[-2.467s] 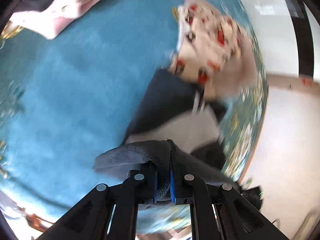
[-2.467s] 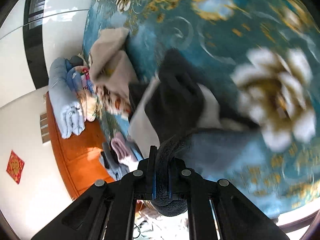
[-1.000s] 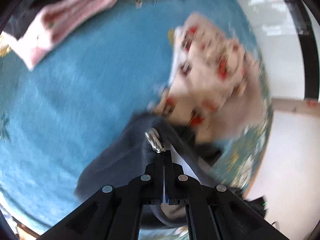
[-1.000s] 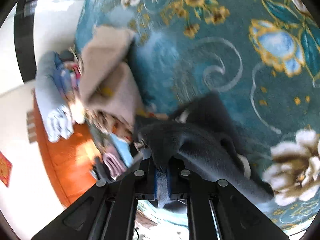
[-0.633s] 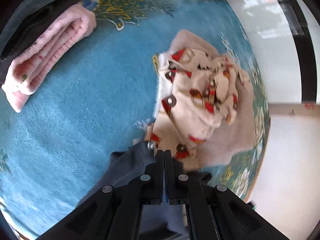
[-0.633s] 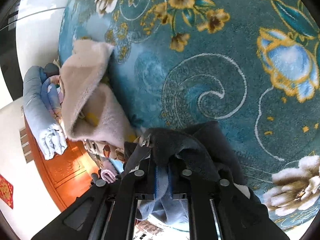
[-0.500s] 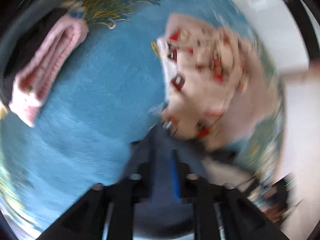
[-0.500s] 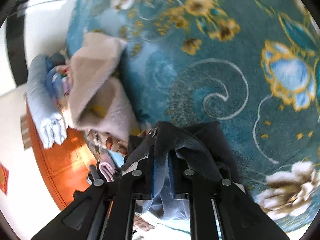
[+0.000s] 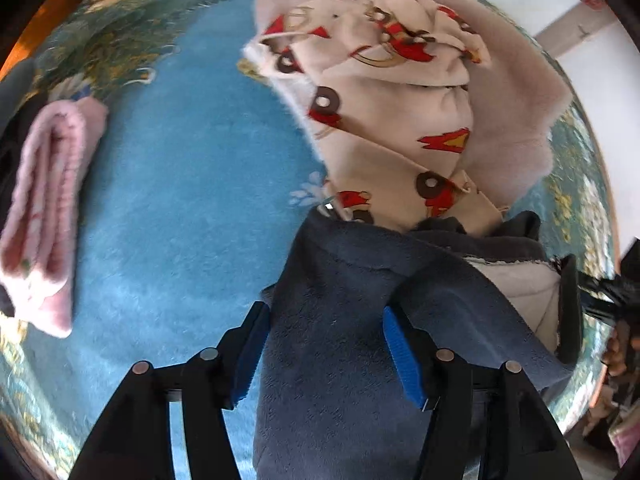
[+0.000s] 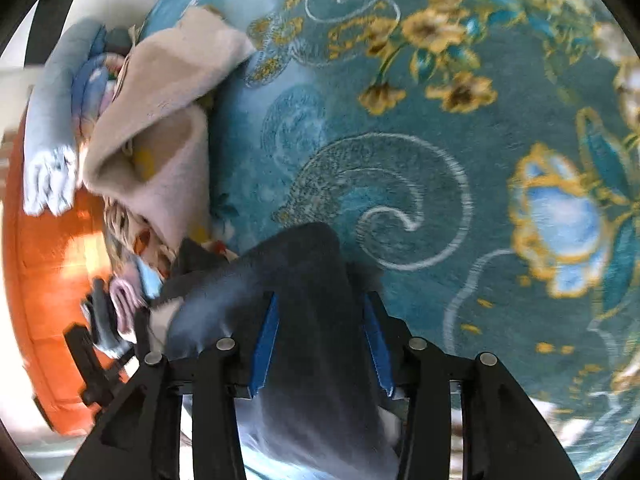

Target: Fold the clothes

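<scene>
A dark blue-grey fleece garment (image 9: 336, 344) lies on the teal floral carpet (image 9: 192, 208), its pale lining (image 9: 520, 292) showing on the right. My left gripper (image 9: 326, 346) is open, its blue pads on either side of the fleece. My right gripper (image 10: 320, 340) is also open, jaws astride the same garment (image 10: 304, 280). A beige printed garment (image 9: 392, 100) is heaped just beyond the fleece, and shows as a beige pile in the right wrist view (image 10: 160, 128).
A folded pink garment (image 9: 48, 208) lies at the left on the carpet. Folded light-blue bedding (image 10: 52, 120) and an orange wooden edge (image 10: 44, 280) sit at the left of the right wrist view. Patterned carpet (image 10: 480, 160) spreads to the right.
Both grippers, shut on the dark fleece earlier, have opened and let it go. The fleece now lies on the carpet between the jaws.
</scene>
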A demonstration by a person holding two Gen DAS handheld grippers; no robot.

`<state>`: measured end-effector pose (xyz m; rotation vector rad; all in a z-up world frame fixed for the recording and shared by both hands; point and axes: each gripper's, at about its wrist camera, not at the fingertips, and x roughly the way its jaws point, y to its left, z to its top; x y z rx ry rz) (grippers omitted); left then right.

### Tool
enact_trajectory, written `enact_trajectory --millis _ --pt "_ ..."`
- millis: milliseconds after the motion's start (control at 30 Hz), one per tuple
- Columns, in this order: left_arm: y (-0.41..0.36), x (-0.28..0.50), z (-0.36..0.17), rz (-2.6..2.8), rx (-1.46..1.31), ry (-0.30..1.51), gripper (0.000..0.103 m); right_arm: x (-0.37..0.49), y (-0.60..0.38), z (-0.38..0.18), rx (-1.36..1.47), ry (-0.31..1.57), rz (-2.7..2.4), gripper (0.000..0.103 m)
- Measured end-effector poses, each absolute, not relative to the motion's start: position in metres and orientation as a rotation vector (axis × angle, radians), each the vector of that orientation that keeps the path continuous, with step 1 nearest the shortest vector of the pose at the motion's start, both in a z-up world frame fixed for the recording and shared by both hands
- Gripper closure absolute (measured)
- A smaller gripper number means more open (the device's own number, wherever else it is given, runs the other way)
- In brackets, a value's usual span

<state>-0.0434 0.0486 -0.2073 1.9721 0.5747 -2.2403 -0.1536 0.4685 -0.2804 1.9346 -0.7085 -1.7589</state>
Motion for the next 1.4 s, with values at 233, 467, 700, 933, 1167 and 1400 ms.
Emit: enact_trajectory --millis 233,467,700,933,1167,1400 --pt "0.060 -0.046 -0.199 -2.343 2.014 0.385 0.099 -0.140 0.456 -0.262 1.947 -0.691 -1.877 0.093" --pt "-0.012 -0.011 -0.166 -2.365 1.701 0.821 0.100 -0.127 0.481 -0.209 1.773 -0.792 -2.058 0.095" --pt "-0.058 0.011 -0.216 -2.144 1.618 0.983 0.103 -0.140 0.477 -0.255 1.924 -0.844 -2.092 0.095" --pt "-0.073 0.046 -0.226 -2.081 1.613 1.176 0.102 -0.146 0.472 -0.271 1.970 -0.792 -2.076 0.095" --pt "-0.067 0.086 -0.218 -2.010 1.516 1.427 0.056 -0.133 0.481 -0.244 1.866 -0.802 -2.100 0.052" --pt "-0.031 0.119 -0.222 -1.856 1.330 1.738 0.017 -0.072 0.521 -0.228 1.719 -0.989 -2.053 0.024"
